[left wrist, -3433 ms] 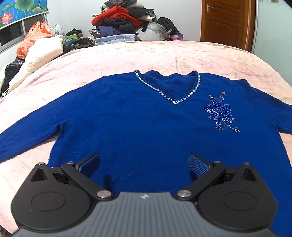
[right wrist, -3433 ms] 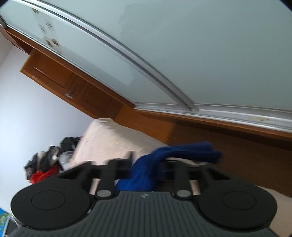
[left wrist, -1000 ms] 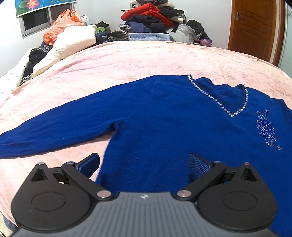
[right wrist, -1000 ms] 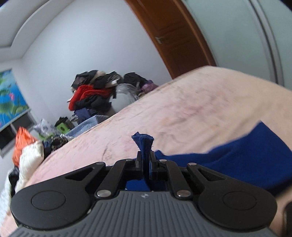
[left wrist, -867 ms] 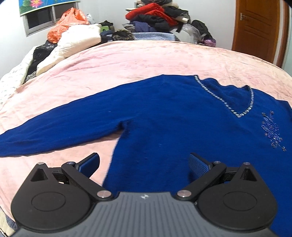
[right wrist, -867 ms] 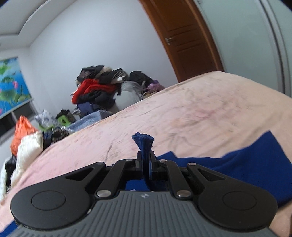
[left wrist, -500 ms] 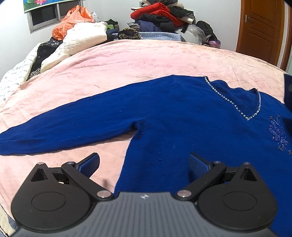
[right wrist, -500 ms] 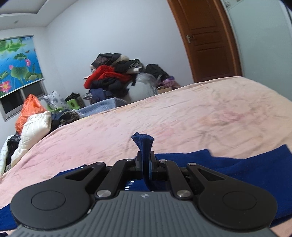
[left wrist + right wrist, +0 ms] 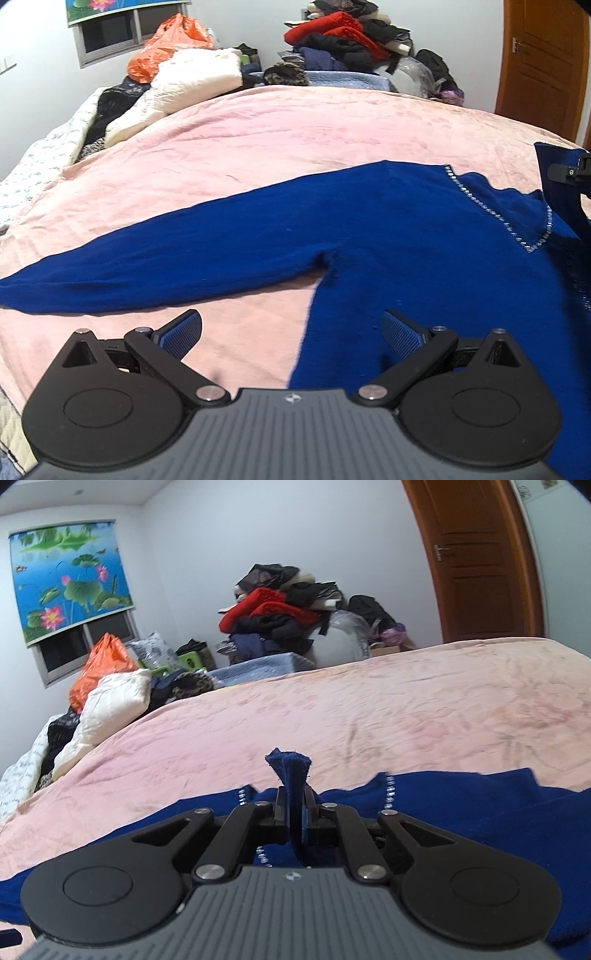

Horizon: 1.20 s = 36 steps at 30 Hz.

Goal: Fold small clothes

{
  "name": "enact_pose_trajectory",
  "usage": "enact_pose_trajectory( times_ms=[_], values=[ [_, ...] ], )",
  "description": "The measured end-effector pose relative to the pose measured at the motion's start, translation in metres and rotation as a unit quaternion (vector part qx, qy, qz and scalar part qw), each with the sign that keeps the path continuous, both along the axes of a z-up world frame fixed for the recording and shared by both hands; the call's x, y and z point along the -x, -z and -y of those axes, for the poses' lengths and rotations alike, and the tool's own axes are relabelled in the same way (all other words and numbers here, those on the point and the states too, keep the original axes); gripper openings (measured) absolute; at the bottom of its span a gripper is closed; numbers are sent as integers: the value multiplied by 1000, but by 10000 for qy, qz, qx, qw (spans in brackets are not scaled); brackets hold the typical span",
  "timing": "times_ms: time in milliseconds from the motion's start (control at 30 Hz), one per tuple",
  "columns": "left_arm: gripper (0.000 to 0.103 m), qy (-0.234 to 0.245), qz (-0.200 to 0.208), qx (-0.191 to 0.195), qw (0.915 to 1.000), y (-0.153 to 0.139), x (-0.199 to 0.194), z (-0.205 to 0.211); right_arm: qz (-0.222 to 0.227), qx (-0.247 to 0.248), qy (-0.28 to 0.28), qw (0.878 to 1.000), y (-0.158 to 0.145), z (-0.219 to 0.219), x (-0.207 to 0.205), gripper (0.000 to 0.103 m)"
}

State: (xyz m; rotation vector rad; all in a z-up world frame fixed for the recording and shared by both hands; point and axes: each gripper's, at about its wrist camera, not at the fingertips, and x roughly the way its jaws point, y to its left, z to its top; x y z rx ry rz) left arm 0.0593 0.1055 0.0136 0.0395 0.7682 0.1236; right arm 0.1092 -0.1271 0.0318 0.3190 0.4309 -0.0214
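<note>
A dark blue sweater [image 9: 388, 236] with a beaded V-neck [image 9: 517, 229] lies flat on the pink bedspread [image 9: 295, 140], its left sleeve [image 9: 129, 266] stretched out to the left. My left gripper [image 9: 291, 332] is open and empty, low over the sweater's side edge below the armpit. My right gripper [image 9: 293, 812] is shut on the sweater's right sleeve cuff [image 9: 290, 771] and holds it above the neckline [image 9: 388, 790]. In the left wrist view the lifted sleeve [image 9: 557, 177] and a part of the right gripper show at the right edge.
A tall heap of clothes [image 9: 343, 37] stands behind the bed. A white quilt [image 9: 184, 85] and an orange bag [image 9: 166, 40] lie at the bed's far left. A wooden door [image 9: 480, 561] is at the right. A window with a lotus blind [image 9: 66, 576] is at the left.
My right gripper has carried the sleeve cuff leftward, over the sweater's body to the neckline. My left gripper has shifted left along the hem toward the left sleeve, still open.
</note>
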Motion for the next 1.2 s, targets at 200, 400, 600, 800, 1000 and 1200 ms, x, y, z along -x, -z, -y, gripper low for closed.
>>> enact_pose_trajectory(
  times_ms=[200,400,600,800,1000,1200],
  values=[
    [103,-212,-30,-60,9998,0,-1,-10,16,2,-232,9997,-7,-26,-10,10],
    [103,-261,-86,-11,9996,1,1,-21,17,109,-551,9984,-9,-59,-20,11],
    [103,-382,-33,-48,9993,1,6,-36,-141,204,-812,9964,-1,-89,-29,11],
    [103,-662,-32,-39,9978,2,7,-53,-228,419,-1011,9937,3,-119,-38,11],
    [103,-861,-54,142,9962,2,7,-68,-328,571,-1160,9911,8,-140,-43,11],
    [103,-889,-58,100,9960,3,8,-71,-664,587,-1262,9880,25,-147,-50,16]
  ],
)
